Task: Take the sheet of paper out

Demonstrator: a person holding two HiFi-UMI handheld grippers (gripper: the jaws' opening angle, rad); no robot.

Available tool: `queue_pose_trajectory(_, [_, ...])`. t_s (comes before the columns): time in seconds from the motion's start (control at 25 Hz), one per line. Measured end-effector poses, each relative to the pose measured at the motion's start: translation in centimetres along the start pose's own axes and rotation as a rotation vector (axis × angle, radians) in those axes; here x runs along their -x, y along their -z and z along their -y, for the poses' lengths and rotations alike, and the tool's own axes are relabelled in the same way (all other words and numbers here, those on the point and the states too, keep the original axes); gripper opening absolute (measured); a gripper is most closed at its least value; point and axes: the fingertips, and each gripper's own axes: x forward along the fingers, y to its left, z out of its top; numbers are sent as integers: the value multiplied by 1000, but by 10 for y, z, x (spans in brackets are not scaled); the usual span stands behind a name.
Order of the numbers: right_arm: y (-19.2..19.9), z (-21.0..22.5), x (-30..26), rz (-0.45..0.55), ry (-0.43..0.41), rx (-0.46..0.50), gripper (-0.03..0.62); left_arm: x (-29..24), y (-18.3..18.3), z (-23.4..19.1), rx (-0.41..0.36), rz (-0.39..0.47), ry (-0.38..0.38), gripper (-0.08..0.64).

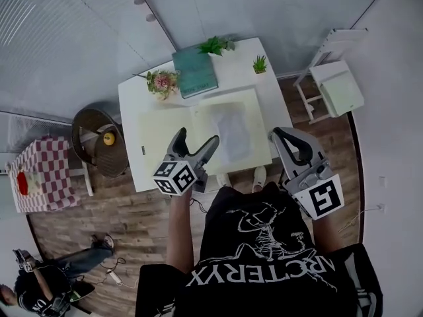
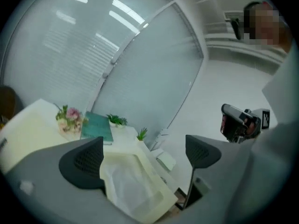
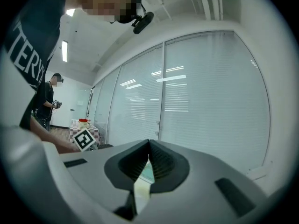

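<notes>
The crinkled white sheet of paper (image 1: 231,134) lies flat on the right-hand leaf of an open pale-yellow card folder (image 1: 162,132). The folder is spread across the near half of the white rectangular table (image 1: 132,94).

My left gripper (image 1: 198,137) is over the folder's near middle, just left of the sheet. Its dark jaws stand wide apart. In the left gripper view (image 2: 142,157) the sheet (image 2: 133,185) shows in the gap between them, and neither pad presses on it. I can't tell from here whether the tips touch the folder.

My right gripper (image 1: 283,134) sits off the table's near right corner, apart from the sheet. In the right gripper view (image 3: 149,160) its jaws are closed tip to tip with nothing between them.

Behind the folder, at the far edge of the table, is a teal hardcover book (image 1: 195,72). A small pot of pink flowers (image 1: 162,82) stands to its left and a leafy green plant (image 1: 216,45) just behind it. A smaller potted green plant (image 1: 260,64) stands near the far right corner.

A white stool (image 1: 337,88) stands on the floor to the right of the table. To the left are a round brown chair (image 1: 99,140) and a red-checked tablecloth (image 1: 39,174). Another person (image 1: 39,286) is at the bottom left of the head view.
</notes>
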Motion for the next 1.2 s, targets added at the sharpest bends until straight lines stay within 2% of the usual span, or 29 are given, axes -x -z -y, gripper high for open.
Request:
queue_pose_trajectory(0.12, [6, 5, 6, -31, 33, -10, 11, -25, 38, -29, 234, -64, 72, 551])
queue_pose_trajectory(0.16, [7, 7, 7, -36, 41, -11, 12, -34, 49, -39, 290, -82, 81, 559])
queue_pose_trajectory(0.28, [8, 11, 12, -46, 67, -14, 11, -57, 80, -58, 372, -157, 101, 580])
queue_pose_trajectory(0.52, [12, 14, 16, -71, 101, -16, 12, -97, 119, -73, 422, -276, 167, 580])
queue_pose_trajectory(0.76, [15, 14, 25, -96, 140, -17, 12, -119, 134, -91, 492, -303, 180, 578])
queue_pose_trajectory(1.0, [14, 13, 28, -111, 165, -17, 11, -128, 149, -99, 498, -363, 170, 577])
queue_pose_trajectory(1.2, [14, 11, 24, -120, 161, -23, 12, -132, 151, -94, 474, -373, 191, 575])
